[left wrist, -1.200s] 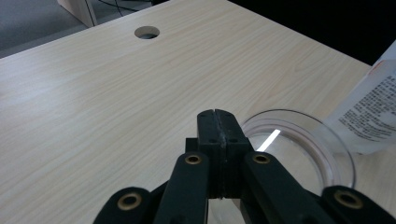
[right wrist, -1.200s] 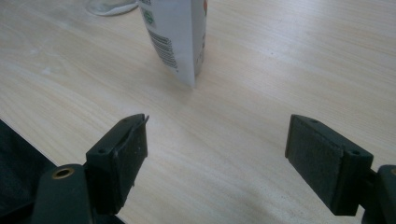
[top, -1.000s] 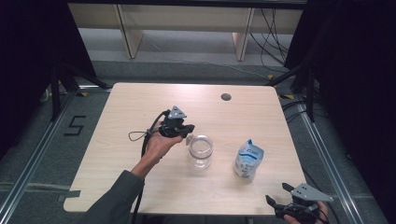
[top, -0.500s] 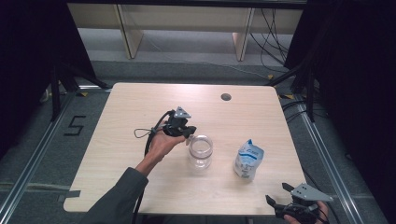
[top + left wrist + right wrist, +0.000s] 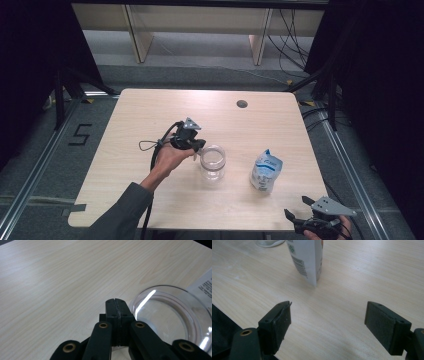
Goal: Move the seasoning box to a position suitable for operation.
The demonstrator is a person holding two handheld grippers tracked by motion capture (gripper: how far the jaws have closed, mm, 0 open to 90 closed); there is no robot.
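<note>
Looking down, the left gripper (image 5: 199,145) sits beside the clear jar (image 5: 212,162) mid-counter (image 5: 150,110); its own view shows pads pressed together, empty. The right gripper (image 5: 327,320) gapes wide before the pouch (image 5: 308,257).

Lab rig, black curtains (image 5: 380,75), floor rails (image 5: 40,165) (marked 5)
</note>
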